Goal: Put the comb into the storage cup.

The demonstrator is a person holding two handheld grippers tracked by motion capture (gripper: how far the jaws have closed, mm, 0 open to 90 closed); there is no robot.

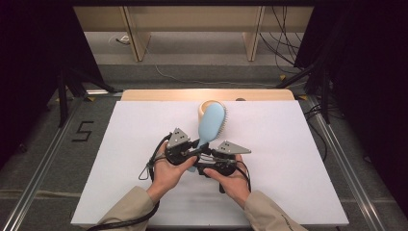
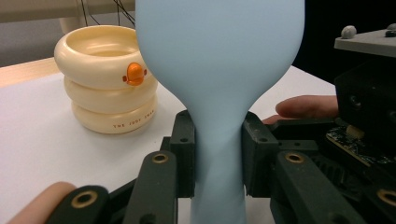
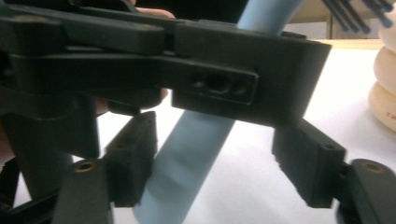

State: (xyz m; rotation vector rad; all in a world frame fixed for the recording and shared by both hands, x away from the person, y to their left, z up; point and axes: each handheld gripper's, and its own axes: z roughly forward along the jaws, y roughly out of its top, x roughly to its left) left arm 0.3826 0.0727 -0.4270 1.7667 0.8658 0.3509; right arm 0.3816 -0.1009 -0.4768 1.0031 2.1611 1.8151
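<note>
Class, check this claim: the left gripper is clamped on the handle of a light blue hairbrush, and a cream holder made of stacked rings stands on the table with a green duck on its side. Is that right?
Not quite. The duck on the cream holder is orange, not green, as the left gripper view shows. The rest stands: the left gripper is clamped on the handle of the light blue hairbrush, and the holder stands on the table.

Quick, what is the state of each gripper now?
Left gripper: shut on the blue hairbrush, at its handle.
Right gripper: open, handle between its jaws, pads not pressing it.
</note>
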